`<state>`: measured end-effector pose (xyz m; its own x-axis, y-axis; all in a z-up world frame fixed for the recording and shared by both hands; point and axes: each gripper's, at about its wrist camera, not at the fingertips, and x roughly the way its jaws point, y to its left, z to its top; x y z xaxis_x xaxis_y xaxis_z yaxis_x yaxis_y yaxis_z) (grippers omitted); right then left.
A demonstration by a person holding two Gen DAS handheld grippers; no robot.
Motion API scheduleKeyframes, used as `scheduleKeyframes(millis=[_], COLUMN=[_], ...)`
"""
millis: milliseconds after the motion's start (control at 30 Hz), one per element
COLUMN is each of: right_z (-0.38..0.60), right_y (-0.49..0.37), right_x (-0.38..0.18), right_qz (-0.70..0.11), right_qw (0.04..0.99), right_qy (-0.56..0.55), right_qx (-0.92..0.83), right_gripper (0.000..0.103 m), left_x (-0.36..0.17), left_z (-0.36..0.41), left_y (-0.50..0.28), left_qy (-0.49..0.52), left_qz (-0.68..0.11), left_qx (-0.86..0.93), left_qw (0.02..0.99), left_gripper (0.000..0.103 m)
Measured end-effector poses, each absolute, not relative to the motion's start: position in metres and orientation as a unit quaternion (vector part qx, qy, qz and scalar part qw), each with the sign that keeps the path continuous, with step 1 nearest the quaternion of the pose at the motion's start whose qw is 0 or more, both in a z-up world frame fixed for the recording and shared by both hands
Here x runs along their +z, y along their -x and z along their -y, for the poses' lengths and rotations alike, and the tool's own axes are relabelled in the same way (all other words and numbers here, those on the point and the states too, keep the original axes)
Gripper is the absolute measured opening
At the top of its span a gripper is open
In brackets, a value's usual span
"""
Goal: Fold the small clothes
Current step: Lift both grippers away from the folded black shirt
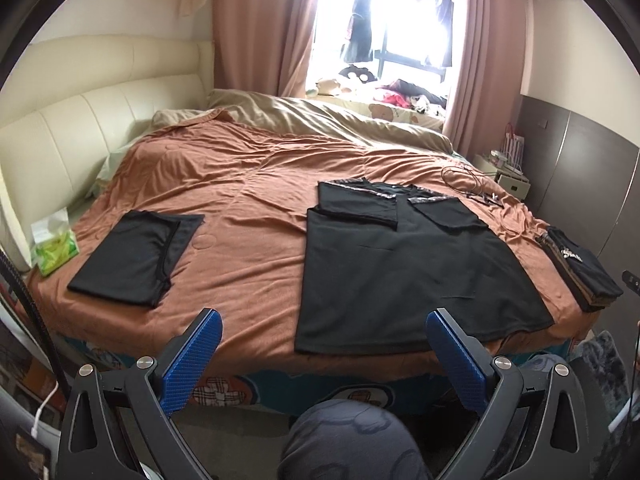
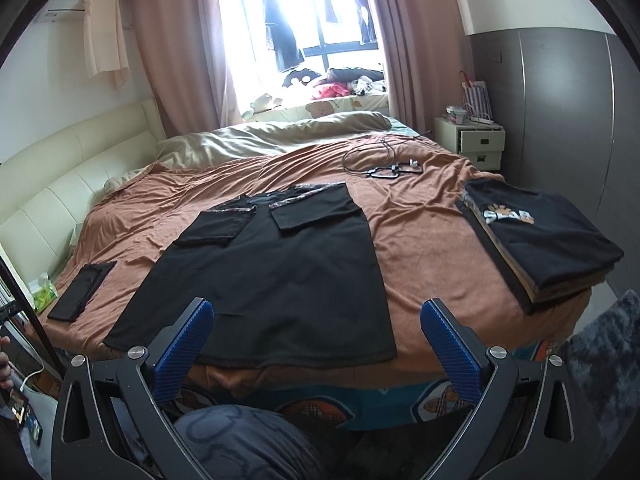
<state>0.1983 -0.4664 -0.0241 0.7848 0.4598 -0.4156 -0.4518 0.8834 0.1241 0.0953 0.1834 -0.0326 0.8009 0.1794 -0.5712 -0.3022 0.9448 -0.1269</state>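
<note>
Black shirt lies flat on the bed, hem along the near edge, both sleeves folded in over the chest, collar toward the far side. Nothing rests on it.

Left hand-held gripper: jaws wide apart, empty, held over the near edge of the bed just short of the shirt's hem. Right hand-held gripper: jaws wide apart, empty, also above the near edge, its left finger over the hem, not gripping the cloth.

Folded black garment sits near the bed's near left corner. Stack of folded clothes sits at the right edge, black top with a printed logo uppermost. Cables lie toward the far right. Tissue pack beside the left edge.
</note>
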Motion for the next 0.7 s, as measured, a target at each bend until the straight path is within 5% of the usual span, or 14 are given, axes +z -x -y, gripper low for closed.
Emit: scheduleKeyframes(millis=[700], right_z=[0.468], right_y=[-0.225], right_x=[-0.071], right_qz=[-0.255], right_qw=[0.942], right_qy=[-0.015], right_qx=[0.219], right_gripper=[0.103], left_x=[-0.092], left_z=[-0.190], left_y=[-0.103], left_qy=[0.146], left_qz=[-0.316], left_qx=[0.121], left_qw=[0.930], left_gripper=[0.103])
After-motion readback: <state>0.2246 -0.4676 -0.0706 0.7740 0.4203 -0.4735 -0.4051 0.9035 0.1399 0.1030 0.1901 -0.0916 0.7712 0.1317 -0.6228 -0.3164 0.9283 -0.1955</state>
